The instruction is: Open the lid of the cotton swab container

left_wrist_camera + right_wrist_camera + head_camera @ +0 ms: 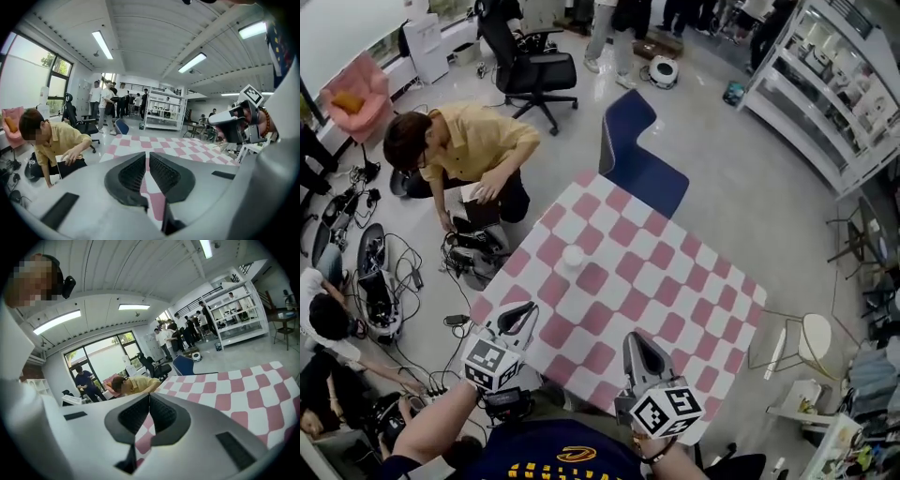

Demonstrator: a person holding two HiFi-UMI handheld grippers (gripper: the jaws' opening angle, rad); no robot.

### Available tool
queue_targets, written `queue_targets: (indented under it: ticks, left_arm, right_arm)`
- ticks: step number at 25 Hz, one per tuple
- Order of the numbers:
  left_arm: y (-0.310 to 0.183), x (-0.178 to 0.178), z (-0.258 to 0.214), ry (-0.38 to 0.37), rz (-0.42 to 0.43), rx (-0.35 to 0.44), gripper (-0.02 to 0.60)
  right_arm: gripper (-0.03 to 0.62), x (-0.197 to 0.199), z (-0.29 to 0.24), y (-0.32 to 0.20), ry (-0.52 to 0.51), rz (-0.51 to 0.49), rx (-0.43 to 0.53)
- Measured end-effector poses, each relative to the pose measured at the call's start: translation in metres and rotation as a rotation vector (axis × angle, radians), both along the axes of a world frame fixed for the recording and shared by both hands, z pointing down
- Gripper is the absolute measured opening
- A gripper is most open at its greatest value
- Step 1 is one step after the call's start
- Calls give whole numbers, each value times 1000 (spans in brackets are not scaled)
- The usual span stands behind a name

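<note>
Well, the cotton swab container (573, 255) is small, white and round. It stands alone on the checked counter (675, 281), toward the far-left part. The lid looks to be on, but it's too small to be sure.

The left tongs (528, 311) are pressed together w/ nothing between them, and the container is at about 1 o'clock from their tip. The right tongs (637, 342) are likewise closed on nothing, w/ the container at about 11 o'clock. Both are well apart from it.

It's prob. light, thin, smooth plastic, apt to skid or tip if nudged. So one pair should pinch the body low, and the other should take the lid's rim.

Only the head view shows the container; neither gripper view does. The left gripper view shows the right tongs at 2 o'clock. Both gripper views catch a crouching person (51, 140) in yellow beyond the counter's edge.
</note>
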State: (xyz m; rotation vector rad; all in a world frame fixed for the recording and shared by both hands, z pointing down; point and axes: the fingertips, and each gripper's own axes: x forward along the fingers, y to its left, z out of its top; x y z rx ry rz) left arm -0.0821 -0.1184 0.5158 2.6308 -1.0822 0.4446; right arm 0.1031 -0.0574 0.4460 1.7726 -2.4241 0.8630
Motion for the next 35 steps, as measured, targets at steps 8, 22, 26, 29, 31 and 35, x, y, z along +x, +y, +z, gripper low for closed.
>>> queue_targets:
  ticks: [8,22,26,29,31,35]
  left_arm:
    - [-56,25,33,-60,46,1,87]
    - [-107,51,121,-207,37,-110,232]
    - [-118,65,134,-239,52,-120,253]
    - [-124,73,140,-252,58,-127,262]
    - [-127,79,145,-260,60,-137,262]
    - [-133,80,152,-279,41,-149,262]
  right_arm:
    - [12,15,-9,-27,-9,28,14]
    - [12,54,9,-29,-18,96,-44]
    - [12,62,12,-30,-18,119,-55]
    - [12,68,10,-31,-18,136,-51]
    - [12,72,9,-29,-17,153,-50]
    - [12,82,7,-22,-18,183,-49]
